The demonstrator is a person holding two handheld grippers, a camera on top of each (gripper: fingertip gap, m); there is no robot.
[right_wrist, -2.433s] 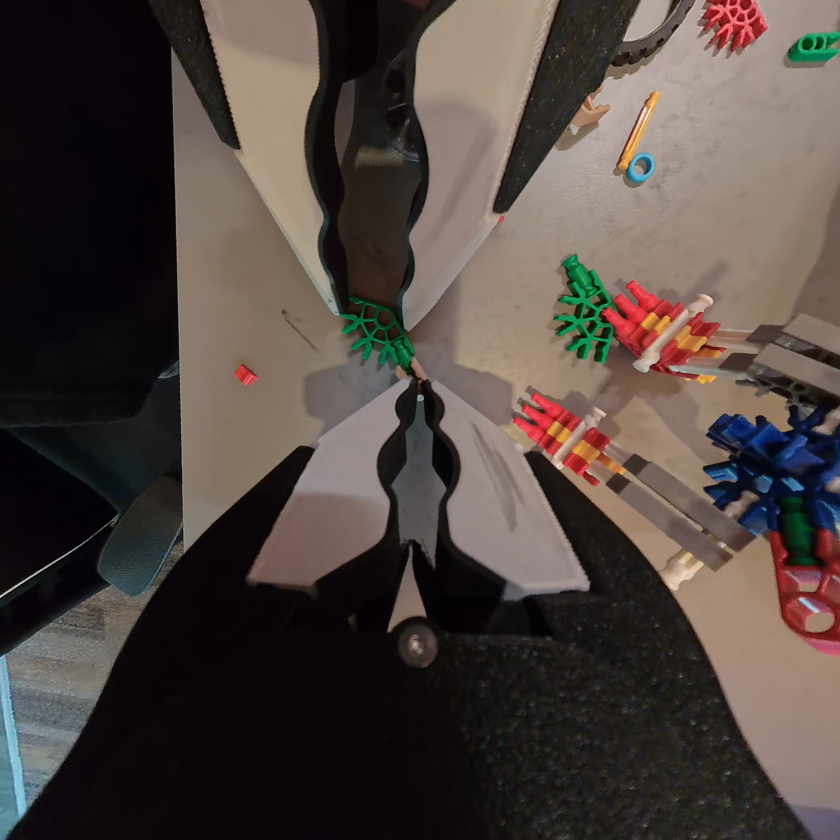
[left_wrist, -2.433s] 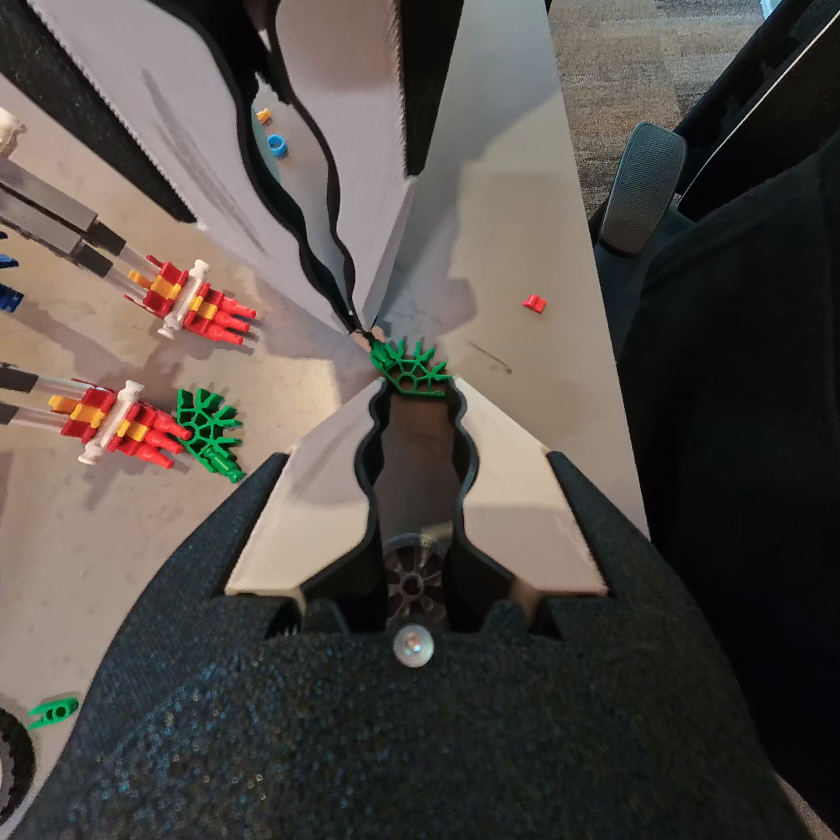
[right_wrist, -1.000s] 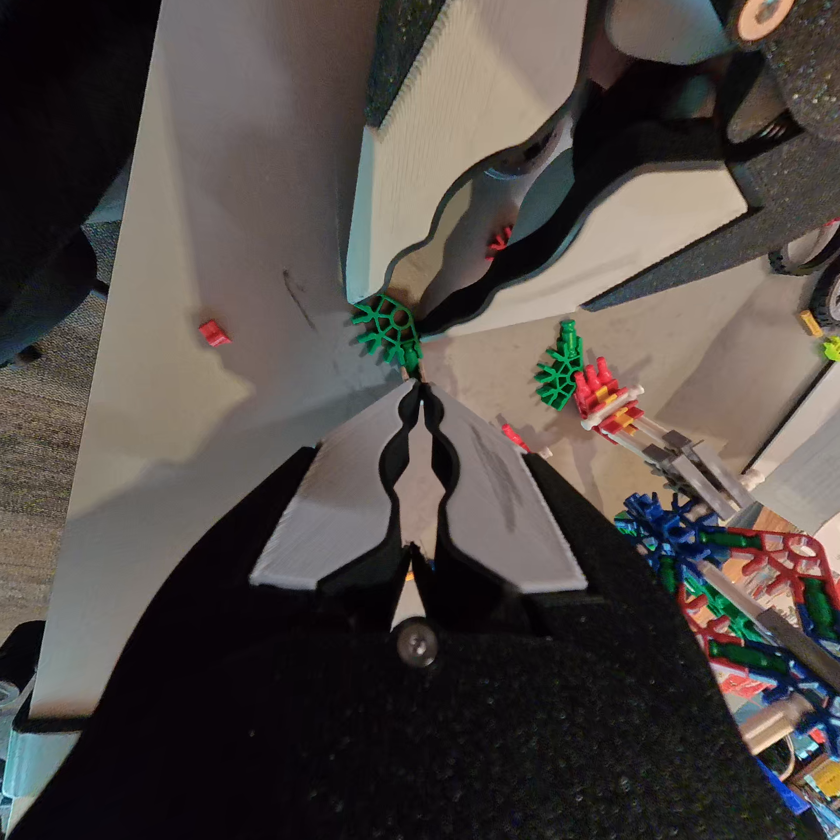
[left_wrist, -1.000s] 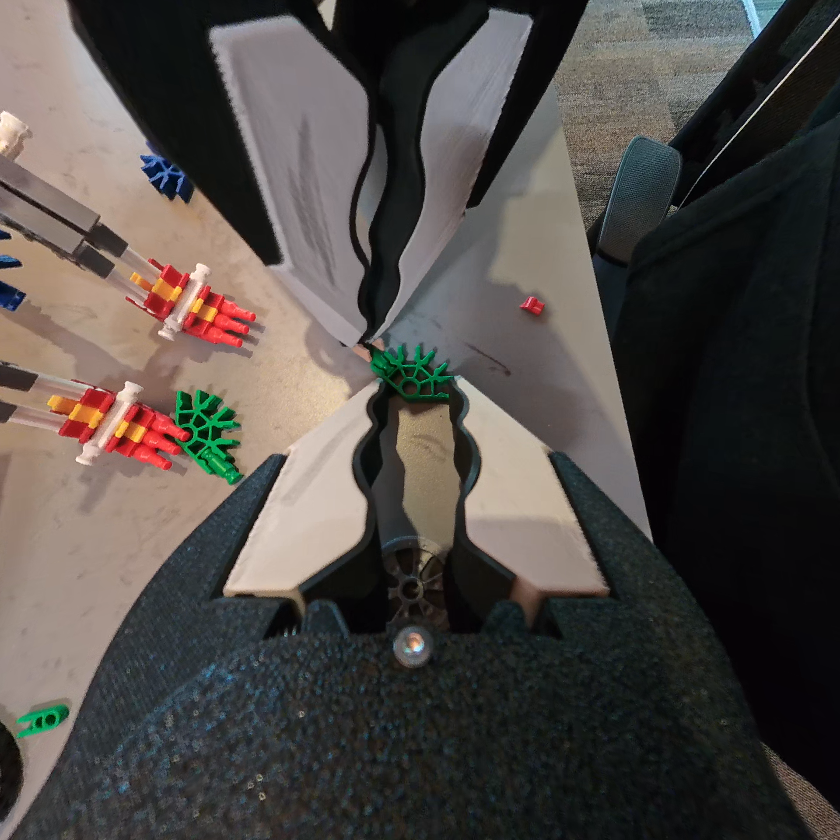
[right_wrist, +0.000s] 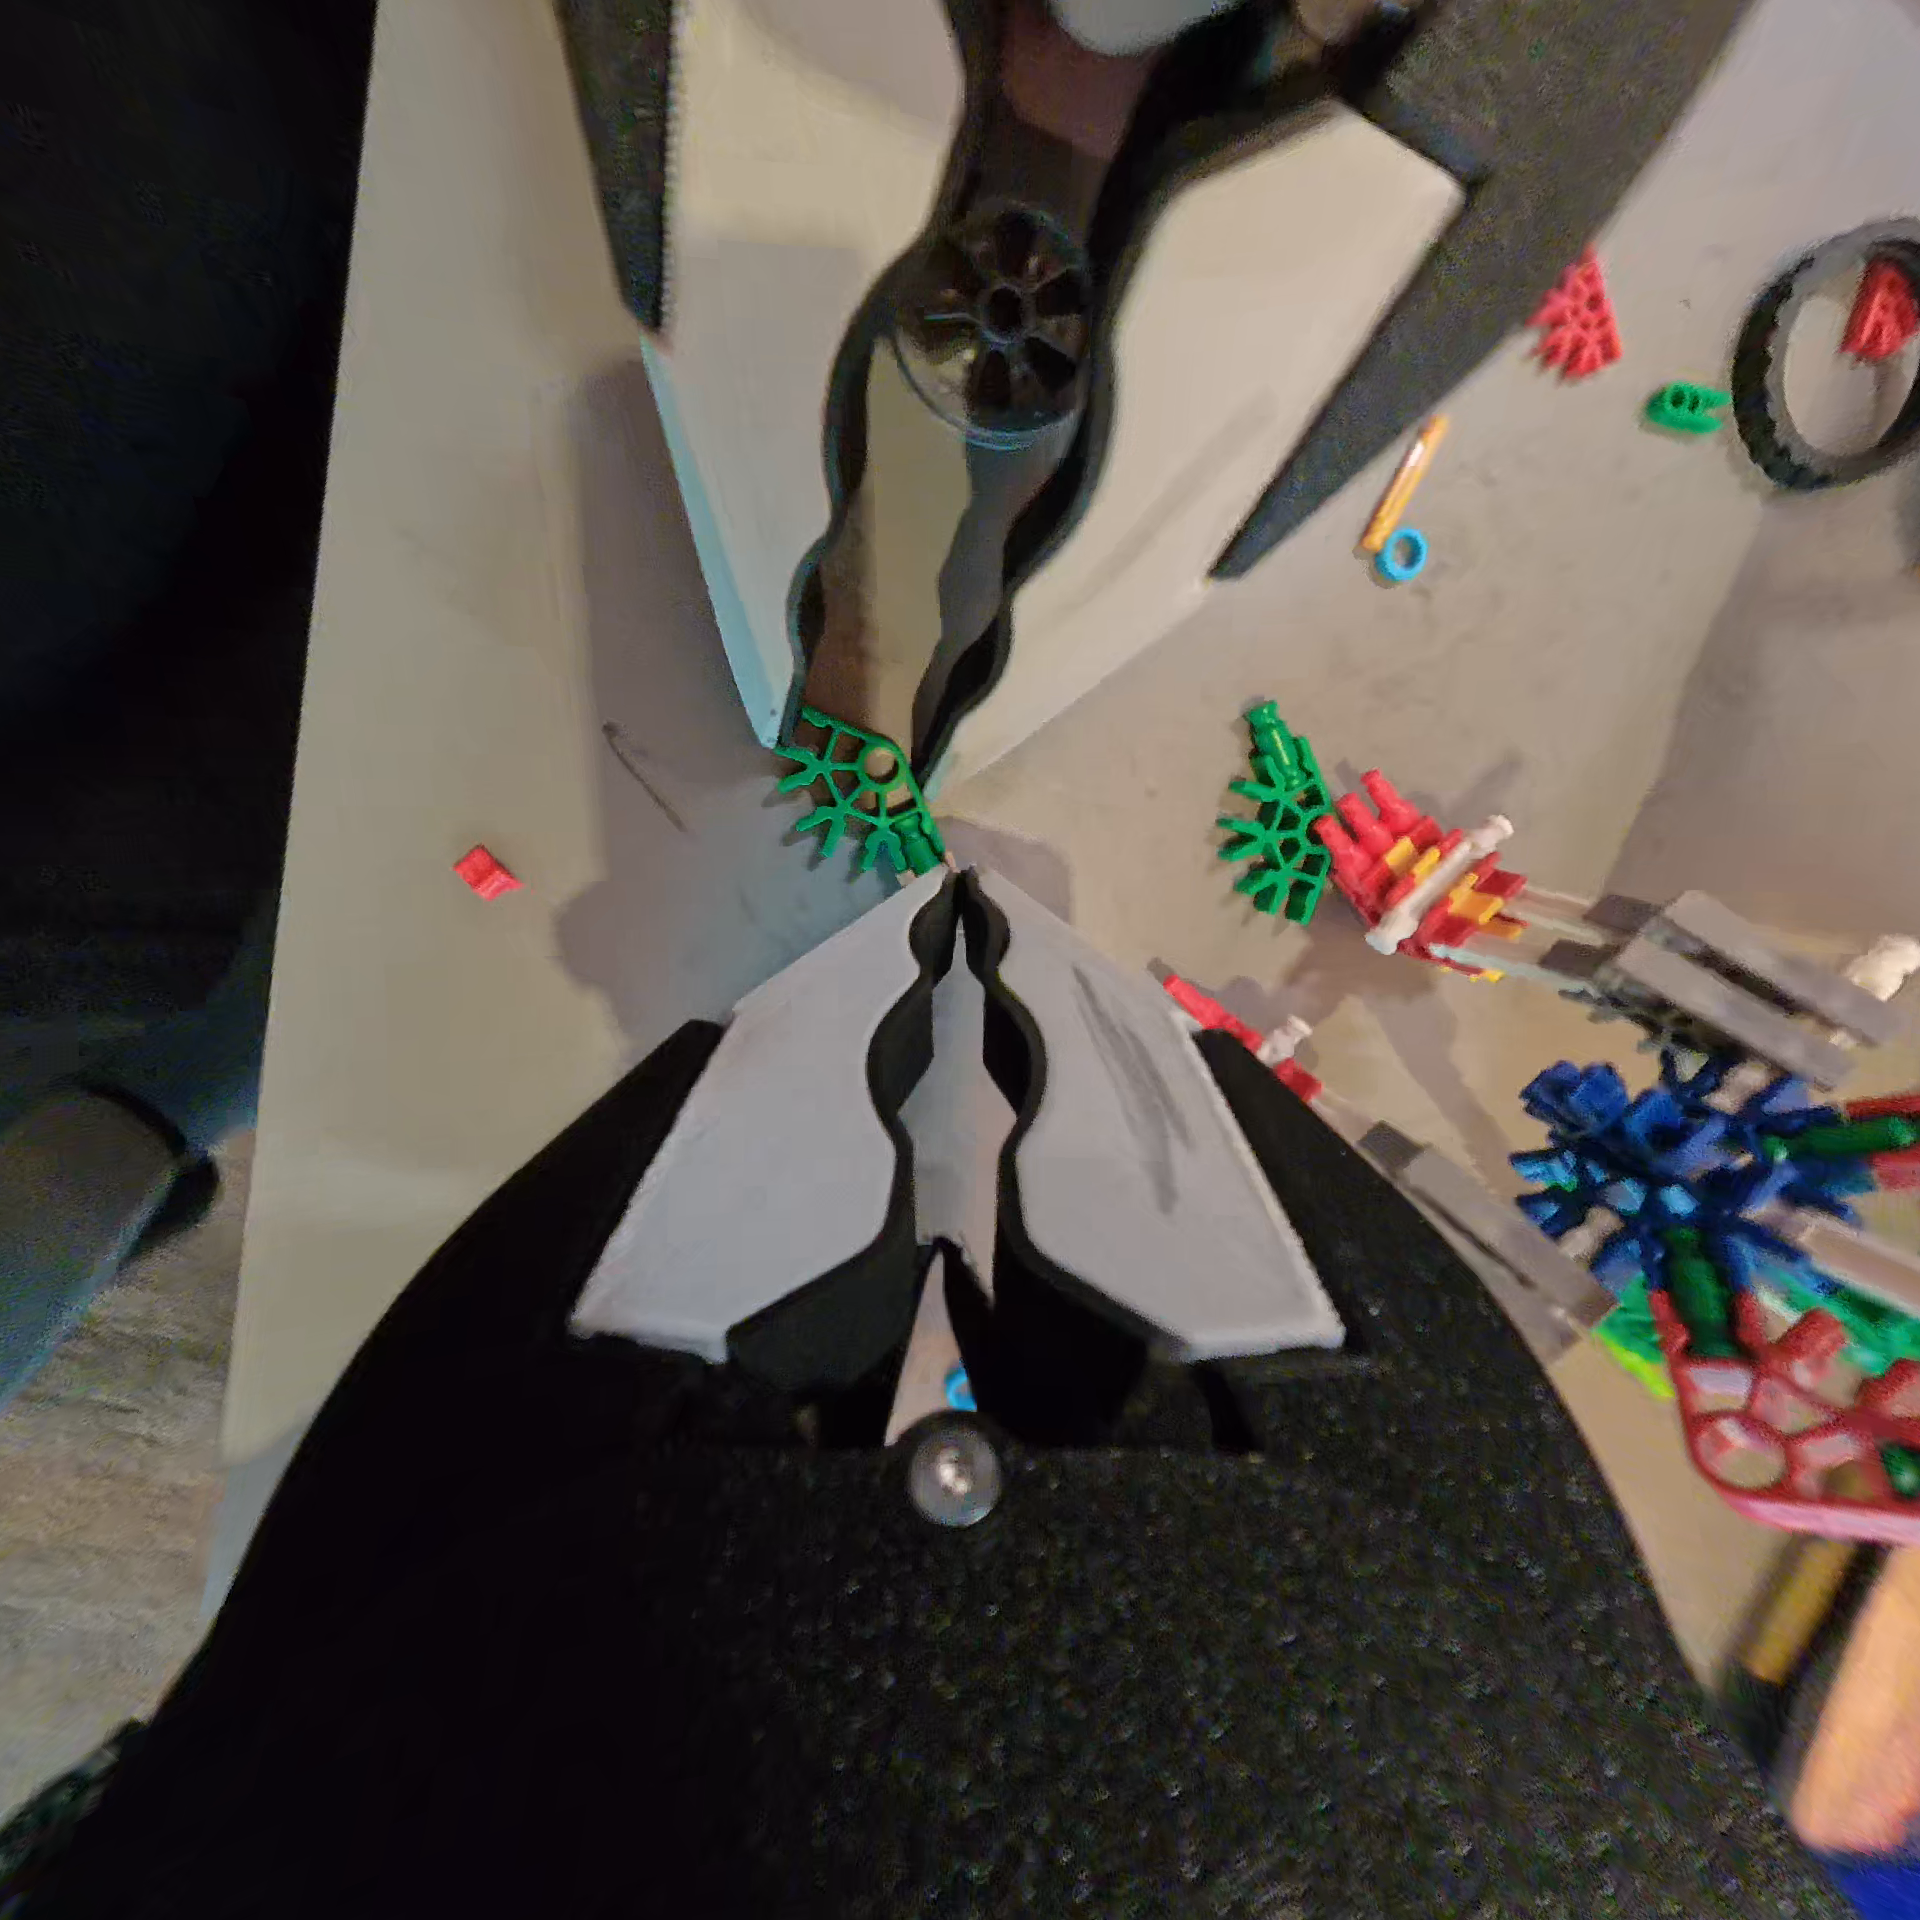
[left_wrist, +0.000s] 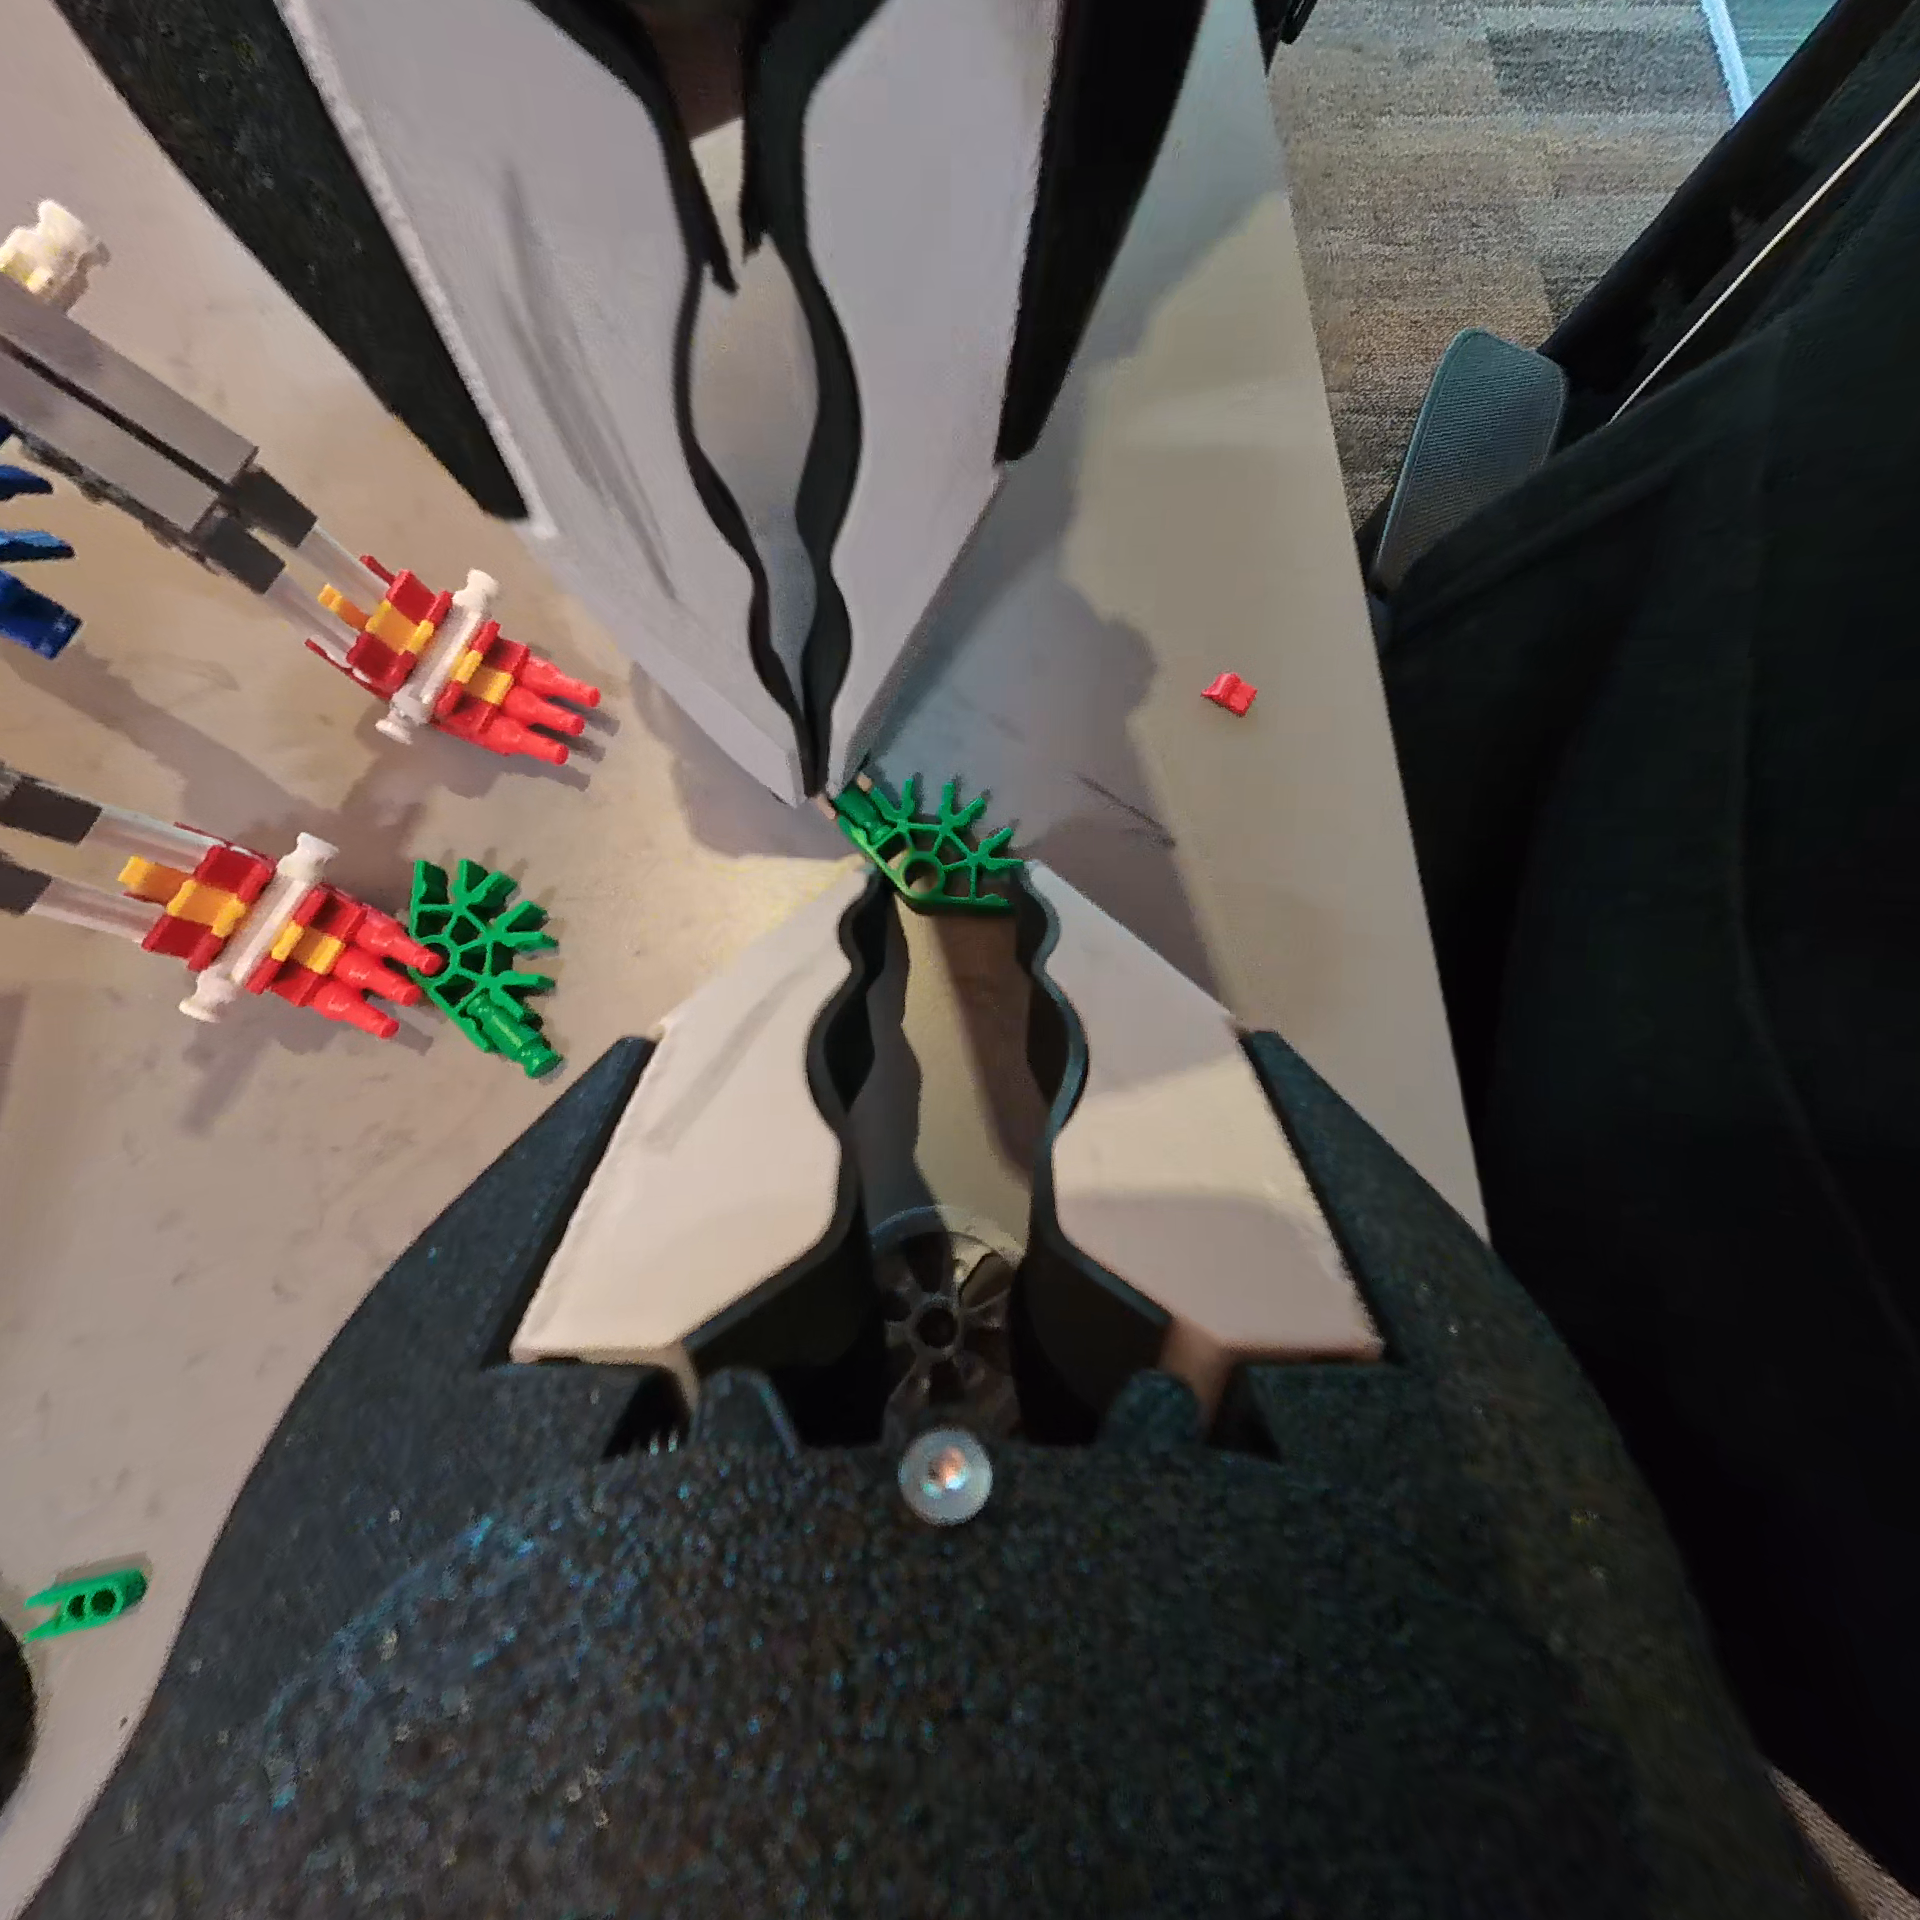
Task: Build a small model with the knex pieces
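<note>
Here, in the left wrist view, the left hand-held gripper point(left_wrist: 940, 883) pinches a green connector point(left_wrist: 928, 852) at its tips, above the tabletop point(left_wrist: 260, 1195); a red piece point(left_wrist: 1229, 693) lies at 2 o'clock; in the right wrist view, the right hand-held gripper point(right_wrist: 958, 878), jaws nearly closed on a thin tan bit I cannot identify, meets that connector at 12 o'clock; steady, aligned tips matter.

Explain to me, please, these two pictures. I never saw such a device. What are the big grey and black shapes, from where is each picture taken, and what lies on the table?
The shapes are two hand-held grippers, each with two grey fingers and a camera looking along them. One picture comes from the left gripper, the other from the right gripper; each also shows the other gripper opposite.

The left gripper holds a green fan-shaped connector. The right gripper is shut, its tips at that connector's short green stub; whether it pinches it, I cannot tell.

On the table lie a second green connector joined to a red-and-yellow assembly, a small red piece and a black ring.
</note>
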